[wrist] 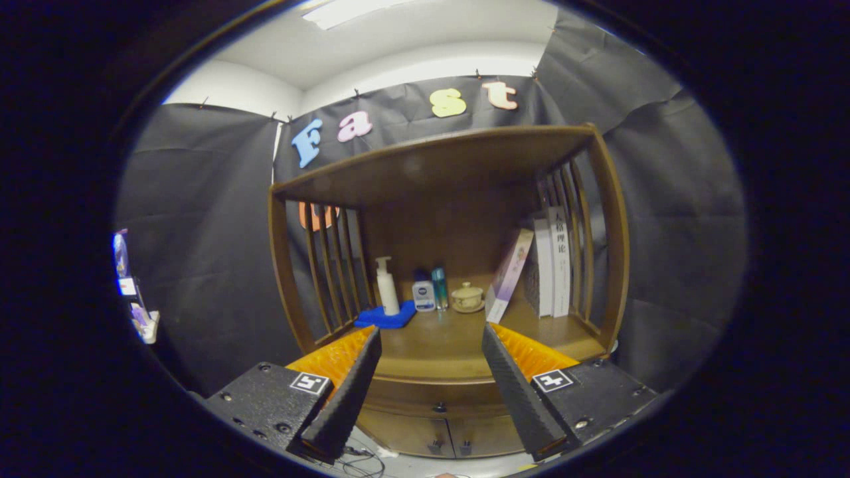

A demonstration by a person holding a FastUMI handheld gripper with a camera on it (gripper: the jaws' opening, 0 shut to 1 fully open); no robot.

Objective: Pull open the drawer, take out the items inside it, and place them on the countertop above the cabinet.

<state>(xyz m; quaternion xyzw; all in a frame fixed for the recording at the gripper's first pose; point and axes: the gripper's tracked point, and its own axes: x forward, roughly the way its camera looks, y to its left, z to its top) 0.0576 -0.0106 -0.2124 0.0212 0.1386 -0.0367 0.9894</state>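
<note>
Fingers (431, 335) apart, drawer (431, 398) partly hidden.

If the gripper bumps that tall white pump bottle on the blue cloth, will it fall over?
Probably yes. The pump bottle is tall and narrow, and the blue cloth under it looks soft, so a push near the top would likely tip it. Its smooth plastic may also slip. The gripper is open, its fingers well short of the bottle.
</note>
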